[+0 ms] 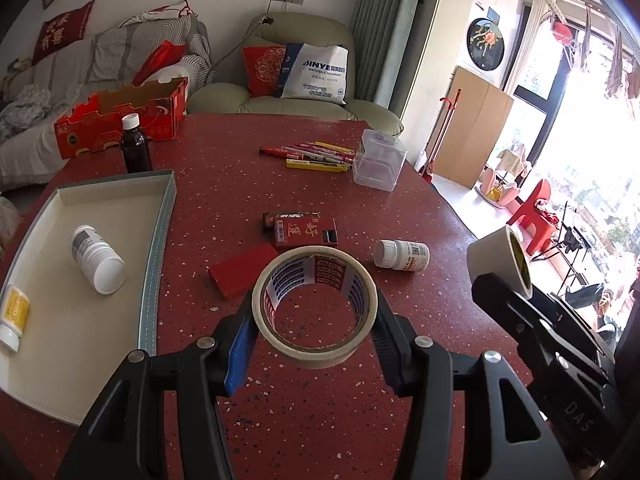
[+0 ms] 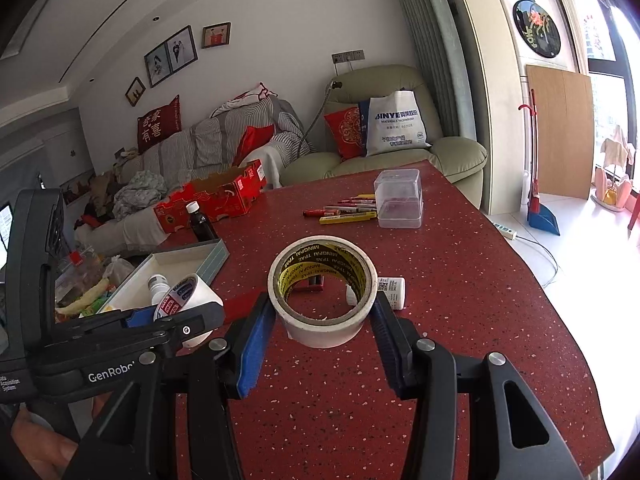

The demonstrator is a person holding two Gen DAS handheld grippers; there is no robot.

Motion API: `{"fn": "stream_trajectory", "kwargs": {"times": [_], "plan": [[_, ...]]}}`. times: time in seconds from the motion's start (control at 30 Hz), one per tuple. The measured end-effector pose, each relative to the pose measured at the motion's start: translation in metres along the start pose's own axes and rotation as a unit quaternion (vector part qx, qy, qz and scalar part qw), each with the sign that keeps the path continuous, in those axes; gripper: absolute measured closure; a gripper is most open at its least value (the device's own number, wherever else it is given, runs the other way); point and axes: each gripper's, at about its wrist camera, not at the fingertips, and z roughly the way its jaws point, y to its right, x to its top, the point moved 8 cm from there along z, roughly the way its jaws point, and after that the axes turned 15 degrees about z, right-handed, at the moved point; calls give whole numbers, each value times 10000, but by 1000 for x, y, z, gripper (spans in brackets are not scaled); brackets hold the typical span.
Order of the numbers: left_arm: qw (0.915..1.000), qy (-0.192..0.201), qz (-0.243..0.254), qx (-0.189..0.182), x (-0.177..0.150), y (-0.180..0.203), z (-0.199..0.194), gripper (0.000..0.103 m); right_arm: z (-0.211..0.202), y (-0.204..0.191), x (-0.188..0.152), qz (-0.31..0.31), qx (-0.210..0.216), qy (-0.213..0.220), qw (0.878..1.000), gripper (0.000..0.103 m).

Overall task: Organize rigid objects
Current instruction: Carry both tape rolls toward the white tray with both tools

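Tape rolls gripped in both tools above the red worktop

Tape rolls are sitting one in each tool, both held clear above the speckled red worktop [image 1: 400, 208]. The left tool [image 1: 316, 320] is clamping a cream roll with red-and-blue lettering inside its core [image 1: 315, 307], its pads pressing on the roll's two sides with the jaws standing about half open around it. The right tool [image 2: 323, 312] is gripping a white roll with yellow-and-black lettering inside [image 2: 322, 292] in the same way, jaws partly closed on its outer wall.

Beneath the left tool's roll, near the middle of the worktop, a red packet [image 1: 306, 231] is lying beside a flat red card [image 1: 244, 274], with a small white pill bottle [image 1: 401, 255] lying on its side just to their right. Along the left edge an open shallow box [image 1: 160, 240] is holding a white bottle on its side [image 1: 98, 259] and a yellow-labelled bottle [image 1: 14, 316] in its near corner. Toward the far edge, a bundle of pens [image 1: 316, 156] is resting just beside a clear plastic box [image 1: 379, 165]. At the far left corner a dark brown bottle with a white cap [image 1: 135, 144] is standing upright in front of an open red carton [image 1: 120, 122].
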Motion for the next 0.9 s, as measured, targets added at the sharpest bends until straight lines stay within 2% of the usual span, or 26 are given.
{"fn": "stream_trajectory", "kwargs": {"times": [0.07, 0.17, 0.47, 0.67, 0.8, 0.9], "plan": [[9999, -133, -97, 0, 0, -4, 4, 46, 8, 2, 2, -10, -112, -40, 9999, 53], [9998, 36, -146, -149, -2, -5, -5, 46, 3, -4, 1, -93, -33, 20, 9999, 53], [9997, 34, -230, 91, -22, -29, -23, 46, 9, -38, -33, -440, 232, -341, 9982, 53], [9979, 109, -546, 346, -40, -66, -47, 46, 12, -50, -46, -633, 300, -461, 9965, 53], [9965, 156, -704, 423, -47, -82, -58, 46, 22, -42, -24, -489, 187, -399, 9978, 53], [9955, 159, -817, 460, -53, -90, -60, 46, 43, -39, 12, -498, -83, -353, 9981, 53]]}}
